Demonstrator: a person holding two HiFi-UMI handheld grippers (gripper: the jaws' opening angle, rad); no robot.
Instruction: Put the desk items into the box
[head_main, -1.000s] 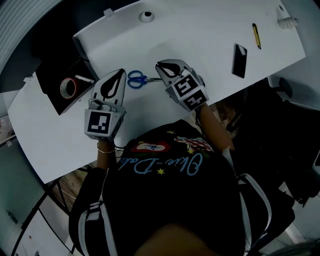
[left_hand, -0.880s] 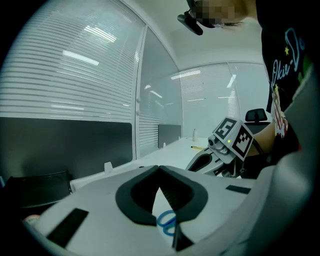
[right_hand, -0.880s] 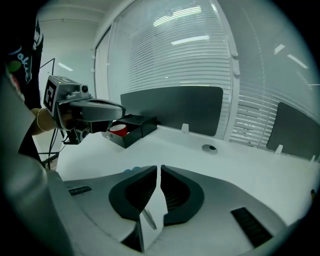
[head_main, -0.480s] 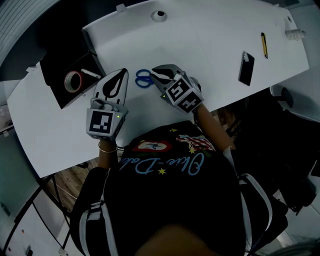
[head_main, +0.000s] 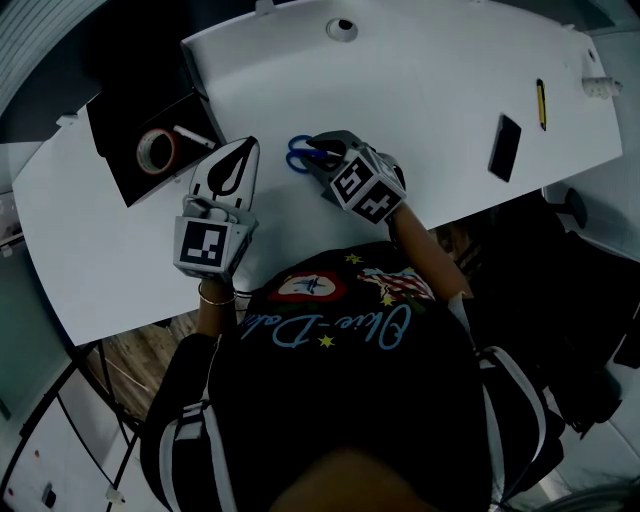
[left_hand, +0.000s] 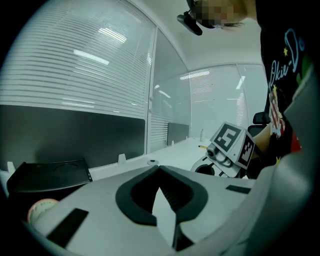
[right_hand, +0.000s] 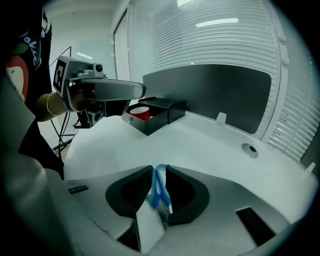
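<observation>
Blue-handled scissors (head_main: 303, 149) lie on the white desk (head_main: 430, 90). My right gripper (head_main: 322, 152) is lowered over them. Its jaws have just been opening, and in the right gripper view (right_hand: 159, 169) the blue handles (right_hand: 160, 189) sit in the narrow gap between the tips, without a clear squeeze. The left gripper (head_main: 247, 146) hovers just left of the scissors, shut and empty, its tips meeting in the left gripper view (left_hand: 159, 169). The black box (head_main: 112, 128) stands at the desk's left end. It holds a tape roll (head_main: 156, 150) and a white stick (head_main: 193, 136).
A flat black item (head_main: 505, 148) and a yellow pen-like item (head_main: 541, 104) lie at the right of the desk. Near them is a small white object (head_main: 597, 86). A round port (head_main: 341, 28) sits near the far edge. The person's body stands against the near edge.
The right gripper has slid left along the scissors, from their blades onto the blue handles, dipping lower, and its jaws have spread. The left gripper stays beside the scissors.
</observation>
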